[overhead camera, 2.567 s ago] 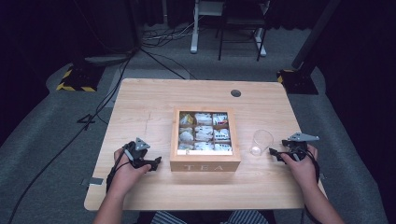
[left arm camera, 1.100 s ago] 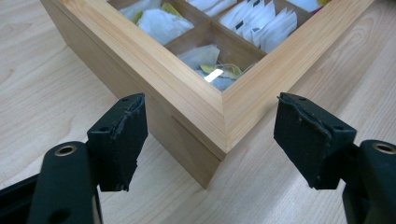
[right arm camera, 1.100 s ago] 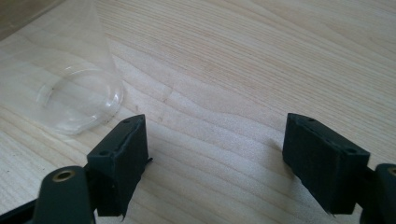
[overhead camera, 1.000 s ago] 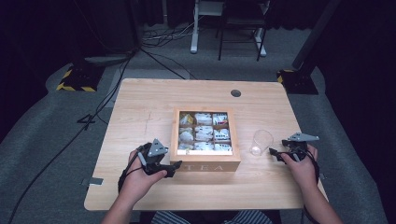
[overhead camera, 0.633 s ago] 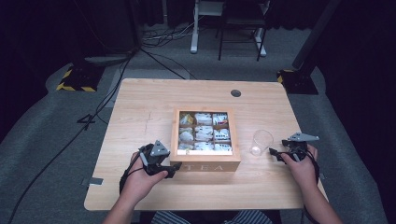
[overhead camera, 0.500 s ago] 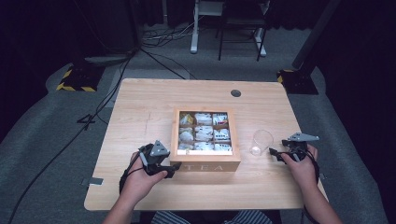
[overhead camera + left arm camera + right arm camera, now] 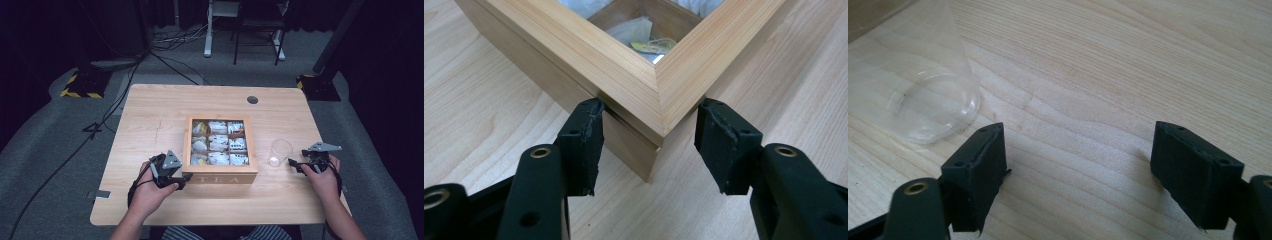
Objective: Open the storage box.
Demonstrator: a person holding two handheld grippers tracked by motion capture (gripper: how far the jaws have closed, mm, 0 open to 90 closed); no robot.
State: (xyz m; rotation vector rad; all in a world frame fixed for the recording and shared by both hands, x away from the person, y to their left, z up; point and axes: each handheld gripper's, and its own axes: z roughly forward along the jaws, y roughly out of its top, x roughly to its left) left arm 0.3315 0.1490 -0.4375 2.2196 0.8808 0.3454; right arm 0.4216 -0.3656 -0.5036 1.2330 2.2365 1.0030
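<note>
1. The wooden tea box [image 7: 220, 176] stands upright near the middle of the table, a little toward the person's side. It is light bamboo-coloured, almost square, with the word "TEA" on its front wall.
2. The lid is closed; it is a wooden frame around a clear window.
3. Through the window nine compartments are seen, three by three, each holding tea bags [image 7: 218, 141], mostly white, some with yellow or green.
4. In the left gripper view its near left corner [image 7: 658, 107] shows a thin seam under the lid frame.
</note>
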